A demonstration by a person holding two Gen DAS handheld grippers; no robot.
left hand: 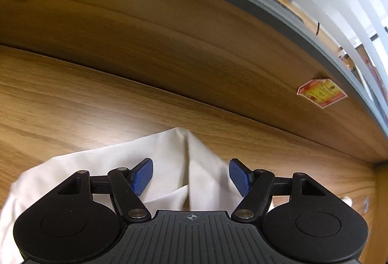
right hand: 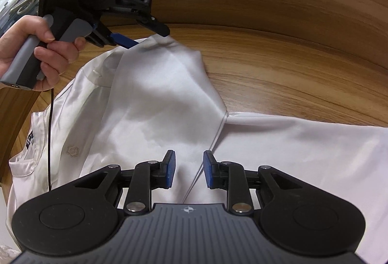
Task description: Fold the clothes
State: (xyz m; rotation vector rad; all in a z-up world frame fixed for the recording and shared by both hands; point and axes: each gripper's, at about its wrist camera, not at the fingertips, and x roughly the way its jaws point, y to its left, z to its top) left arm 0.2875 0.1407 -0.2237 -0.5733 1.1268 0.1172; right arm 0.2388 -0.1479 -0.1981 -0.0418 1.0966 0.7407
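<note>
since both the left gripper [left hand: 191,175] and right gripper [right hand: 189,168] stand open and empty over the white shirt [right hand: 157,104] on the worktop [right hand: 303,65], pinch the far folded corner cleanly before pulling.

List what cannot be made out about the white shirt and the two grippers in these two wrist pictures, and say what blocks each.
- White shirt: its lower part is hidden behind the right gripper body and cut by the frame edges, right wrist view.
- Left gripper: whether its pads touch the cloth, right wrist view; the upper finger hides the tips.
- Sticker print: too small, both views.
- Chest logo: too faint.
</note>
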